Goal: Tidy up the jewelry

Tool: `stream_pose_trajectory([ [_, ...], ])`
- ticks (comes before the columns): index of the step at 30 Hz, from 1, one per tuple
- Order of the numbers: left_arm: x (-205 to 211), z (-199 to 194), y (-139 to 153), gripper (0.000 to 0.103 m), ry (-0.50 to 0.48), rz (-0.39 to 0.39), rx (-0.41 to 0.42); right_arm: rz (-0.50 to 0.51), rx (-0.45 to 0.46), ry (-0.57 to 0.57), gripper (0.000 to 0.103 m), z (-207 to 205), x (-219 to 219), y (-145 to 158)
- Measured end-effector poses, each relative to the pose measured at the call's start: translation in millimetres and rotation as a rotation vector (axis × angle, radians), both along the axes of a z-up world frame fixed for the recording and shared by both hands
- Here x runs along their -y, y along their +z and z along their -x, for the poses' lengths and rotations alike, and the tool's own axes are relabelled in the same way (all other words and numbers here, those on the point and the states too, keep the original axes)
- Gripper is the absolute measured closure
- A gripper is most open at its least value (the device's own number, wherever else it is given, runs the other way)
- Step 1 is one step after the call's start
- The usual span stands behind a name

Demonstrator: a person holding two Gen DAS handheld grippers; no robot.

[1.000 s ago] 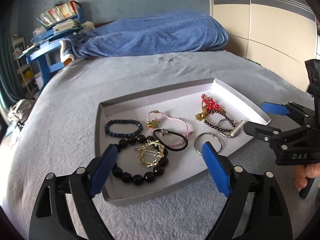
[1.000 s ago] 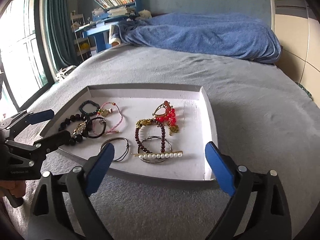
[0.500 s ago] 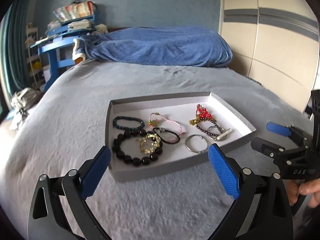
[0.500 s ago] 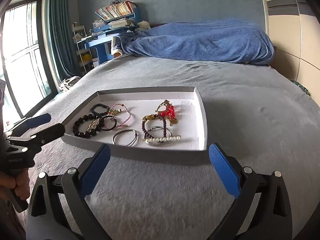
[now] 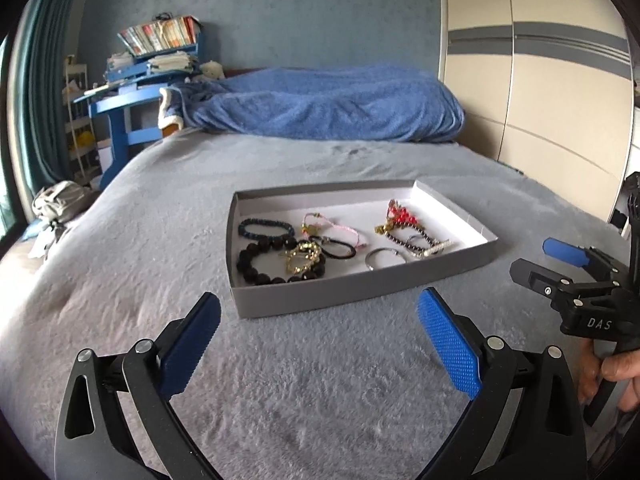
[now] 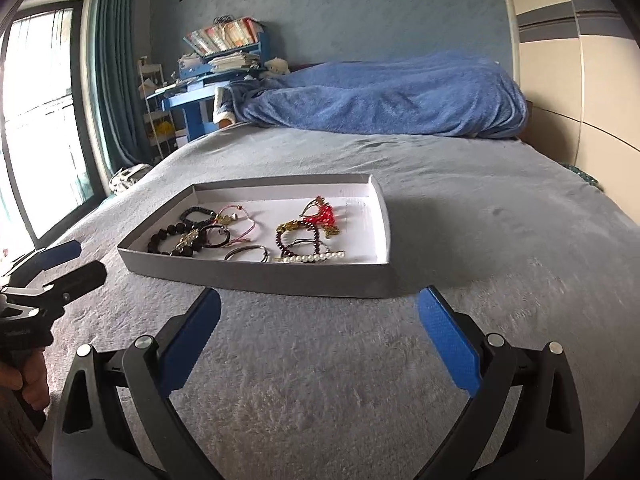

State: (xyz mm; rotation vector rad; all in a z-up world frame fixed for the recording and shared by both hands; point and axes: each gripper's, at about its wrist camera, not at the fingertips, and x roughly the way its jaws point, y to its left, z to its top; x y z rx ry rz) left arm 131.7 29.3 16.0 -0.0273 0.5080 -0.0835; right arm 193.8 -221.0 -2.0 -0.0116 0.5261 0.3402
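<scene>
I have the left hand-held gripper [image 5: 318, 336] and the right hand-held gripper [image 6: 318, 334] both spread wide apart, holding nothing, above the grey fleece bed cover [image 5: 320, 380] just short of the shallow grey cardboard tray [image 5: 360, 294]. Inside the tray lie the black bead bracelet [image 5: 260, 268], gold hair clip [image 5: 302, 258], red bead cluster [image 6: 322, 214] and pearl bar clip [image 6: 310, 258].

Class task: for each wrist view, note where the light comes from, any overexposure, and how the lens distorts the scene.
Right wrist view: daylight enters through the window, which is blown out white; the tray casts a shadow to its right. Left wrist view: even light, no glare. Both: fisheye bends the wardrobe lines, corners dark.
</scene>
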Motion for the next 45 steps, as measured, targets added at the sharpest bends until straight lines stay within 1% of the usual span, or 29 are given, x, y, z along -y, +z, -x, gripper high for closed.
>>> stream_pose_trajectory([
  [6, -0.7, 6.3, 0.7, 0.005, 0.002, 0.004, 0.031, -0.009, 0.024, -0.019, 0.006, 6.0, 4.2, 1.8],
  [13, 6.7, 7.6, 1.0, 0.005, -0.016, -0.027, 0.035, 0.015, 0.031, -0.01, 0.006, 6.7, -0.6, 2.8],
  [18, 8.7, 7.5, 0.5, 0.005, -0.018, -0.038, 0.034, 0.013, 0.033, -0.01, 0.006, 6.0, -1.3, 2.5],
  [45, 7.2, 7.7, -0.5, 0.005, -0.013, -0.034, 0.022, 0.023, 0.023, -0.003, 0.005, 5.1, -4.4, 1.4],
])
